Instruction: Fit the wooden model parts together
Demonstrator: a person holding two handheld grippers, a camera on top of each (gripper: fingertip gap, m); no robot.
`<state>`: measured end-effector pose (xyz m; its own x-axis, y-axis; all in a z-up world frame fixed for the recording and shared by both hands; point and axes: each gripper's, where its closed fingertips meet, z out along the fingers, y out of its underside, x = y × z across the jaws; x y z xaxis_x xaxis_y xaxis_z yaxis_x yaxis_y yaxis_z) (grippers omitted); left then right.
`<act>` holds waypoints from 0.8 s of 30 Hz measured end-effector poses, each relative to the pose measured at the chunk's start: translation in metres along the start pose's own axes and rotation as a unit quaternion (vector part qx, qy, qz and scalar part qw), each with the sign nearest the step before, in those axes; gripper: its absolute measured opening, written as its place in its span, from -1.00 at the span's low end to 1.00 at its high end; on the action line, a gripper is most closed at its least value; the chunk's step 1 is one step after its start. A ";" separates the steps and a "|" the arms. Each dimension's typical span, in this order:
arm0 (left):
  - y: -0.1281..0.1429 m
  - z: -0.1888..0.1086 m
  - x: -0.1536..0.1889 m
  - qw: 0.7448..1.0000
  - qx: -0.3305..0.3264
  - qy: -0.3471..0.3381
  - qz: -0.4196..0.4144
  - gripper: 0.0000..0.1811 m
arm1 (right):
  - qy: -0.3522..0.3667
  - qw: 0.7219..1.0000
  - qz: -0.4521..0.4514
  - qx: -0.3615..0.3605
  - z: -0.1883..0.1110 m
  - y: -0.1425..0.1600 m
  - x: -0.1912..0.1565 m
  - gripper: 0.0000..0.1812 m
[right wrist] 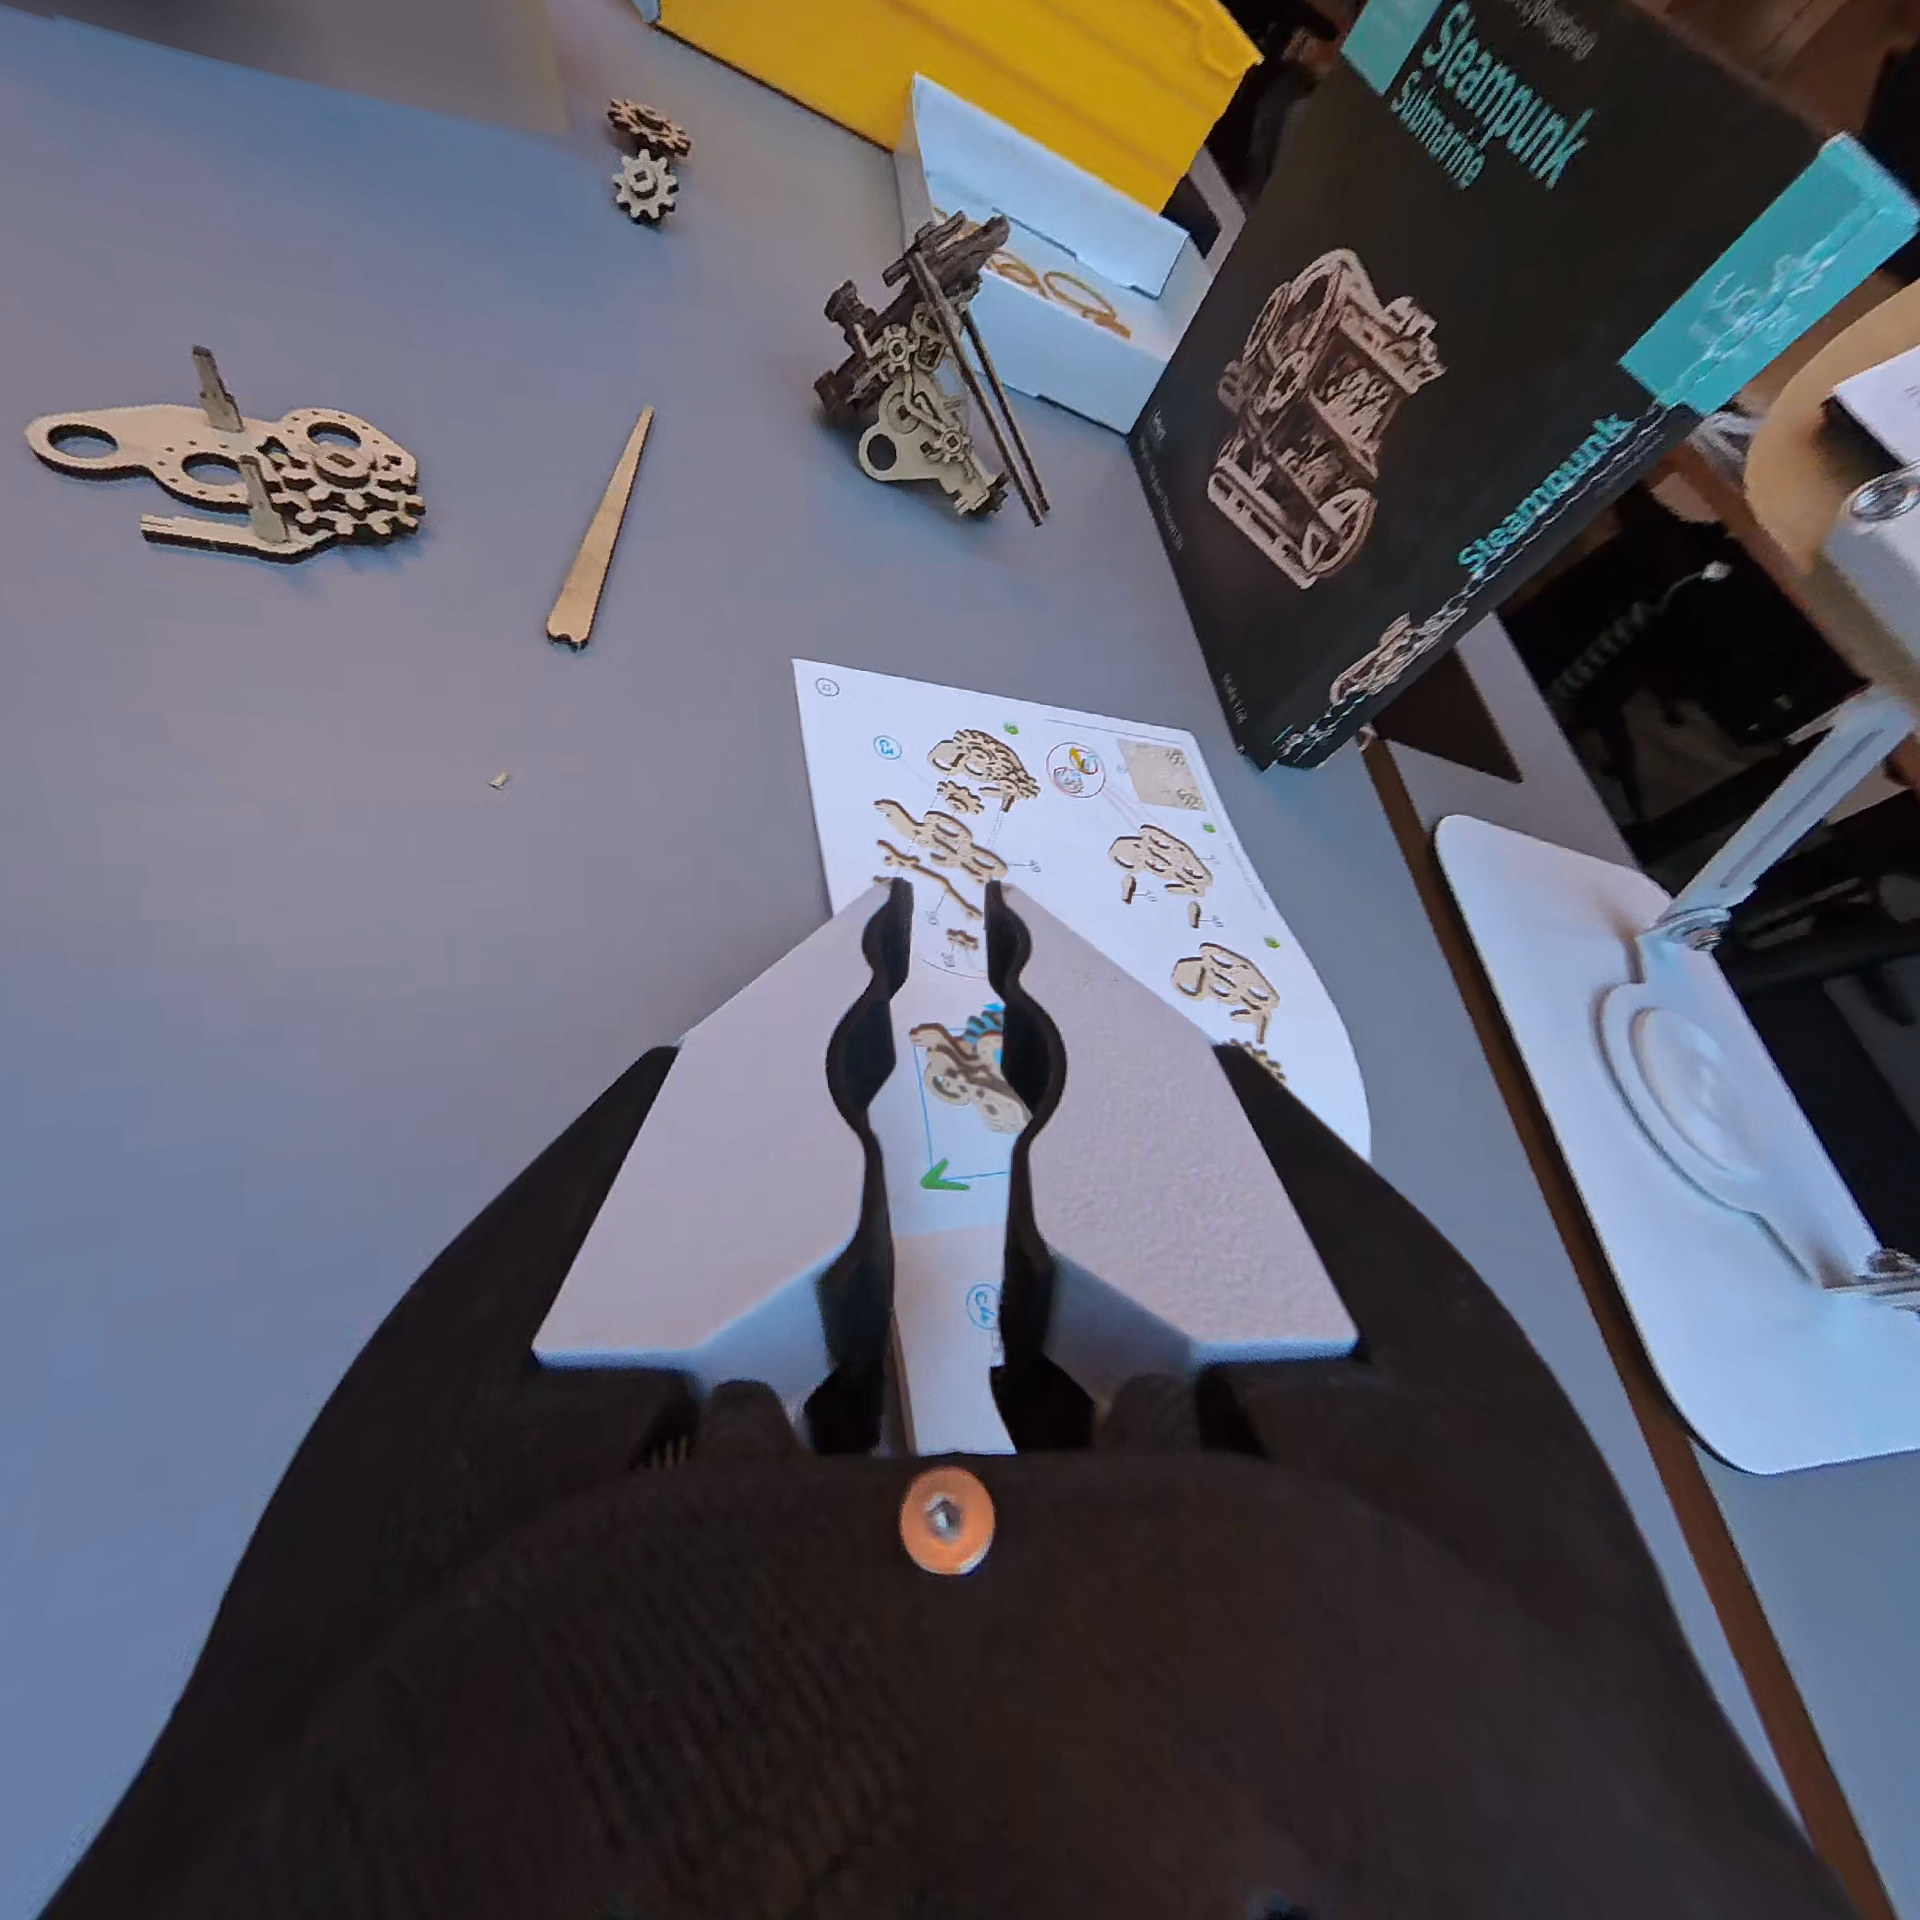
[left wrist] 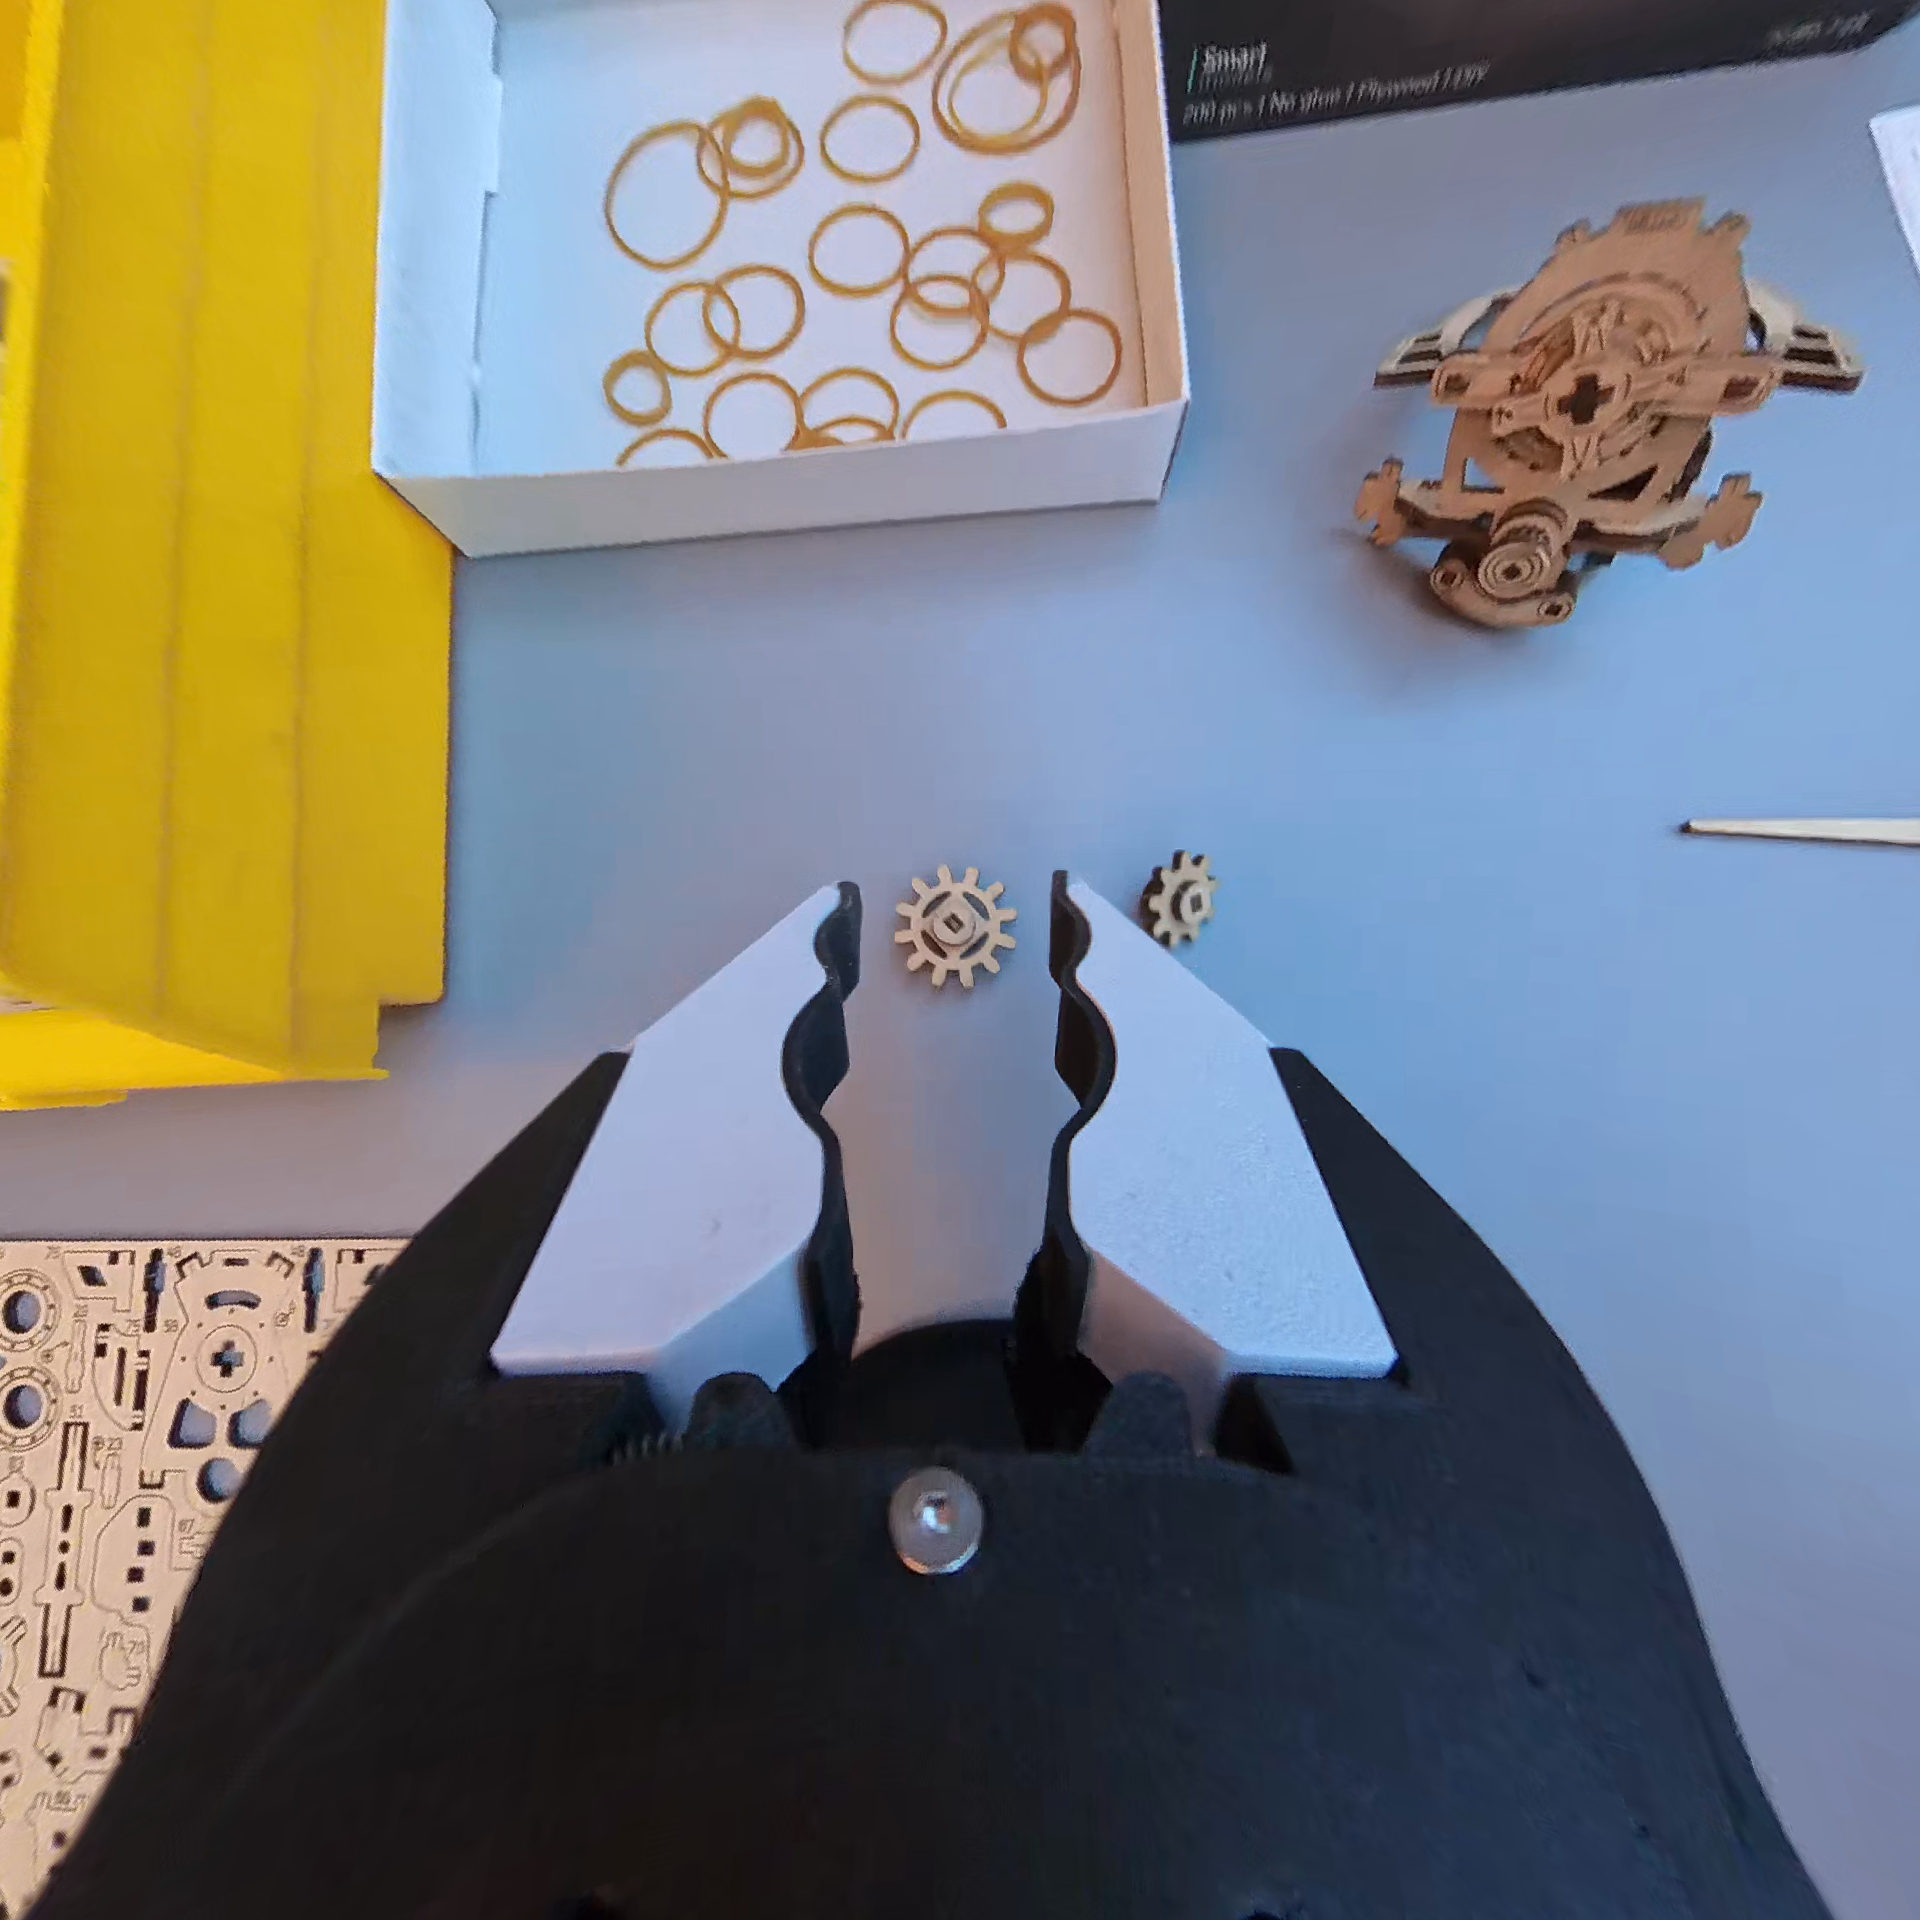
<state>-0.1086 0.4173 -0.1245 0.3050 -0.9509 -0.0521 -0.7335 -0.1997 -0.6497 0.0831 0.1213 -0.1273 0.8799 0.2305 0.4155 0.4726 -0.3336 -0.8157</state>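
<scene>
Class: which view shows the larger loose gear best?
The left wrist view: the gear lies flat, sharp and close, just ahead of the open left claw. The right wrist view shows it small, far and partly overlapped.

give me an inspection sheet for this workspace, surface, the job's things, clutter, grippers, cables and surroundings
Surface: grey tabletop, flat, with one tiny wood chip.
Job's things: two small wooden gears lying flat; a part-built wooden assembly standing; a flat plate with gears and pegs; a pointed wooden stick; a laser-cut parts sheet.
Clutter: white box of rubber bands; yellow tray; instruction sheet; dark kit box standing upright.
Grippers: left gripper open, the larger gear just beyond its tips; right gripper slightly open, empty, above the instruction sheet.
Cables: nothing seen.
Surroundings: white board with metal fittings beside the table edge.
</scene>
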 end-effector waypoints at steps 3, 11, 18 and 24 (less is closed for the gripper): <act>0.009 0.001 0.000 1.000 -0.019 0.019 0.007 -0.65 | 0.047 0.998 -0.014 0.029 -0.005 -0.007 0.013 -0.86; 0.015 0.004 -0.004 0.999 -0.027 0.030 -0.013 -0.59 | 0.195 0.977 -0.019 0.083 -0.037 -0.022 0.059 -0.88; 0.023 0.018 0.004 0.998 -0.064 0.024 0.013 -0.37 | 0.285 0.952 -0.009 0.108 -0.065 -0.026 0.084 -0.89; 0.031 0.027 0.004 0.996 -0.091 0.016 0.018 -0.34 | 0.276 0.956 -0.007 0.101 -0.060 -0.022 0.084 -0.88</act>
<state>-0.1140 0.4136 -0.1656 0.2590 -0.9647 -0.0470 -0.8421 -0.2017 -0.5003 0.1495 0.0928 -0.0503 0.7920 -0.3031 0.5301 0.5136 -0.1387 -0.8467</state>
